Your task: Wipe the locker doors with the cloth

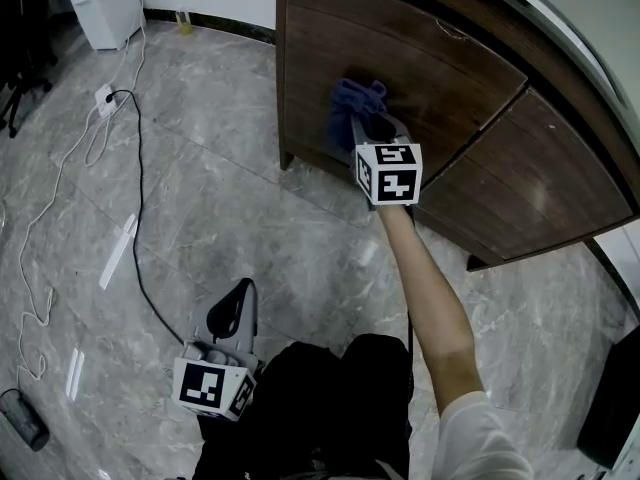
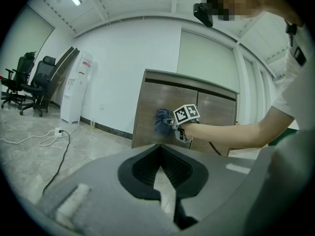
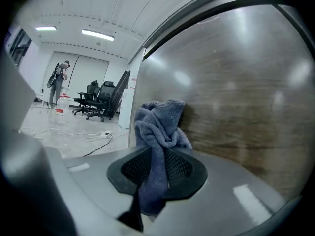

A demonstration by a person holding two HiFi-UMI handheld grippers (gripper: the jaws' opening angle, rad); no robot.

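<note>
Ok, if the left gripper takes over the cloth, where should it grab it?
I'd grip the bunched top of the cloth, the lump standing free above the jaws of the right gripper. Come in from the open floor side, parallel to the locker door: the door backs the cloth and the right gripper pinches its lower tail. The shut left gripper would need opening first.

office with swivel chairs [image 2: 40,82], water dispenser [image 2: 75,93]
</note>
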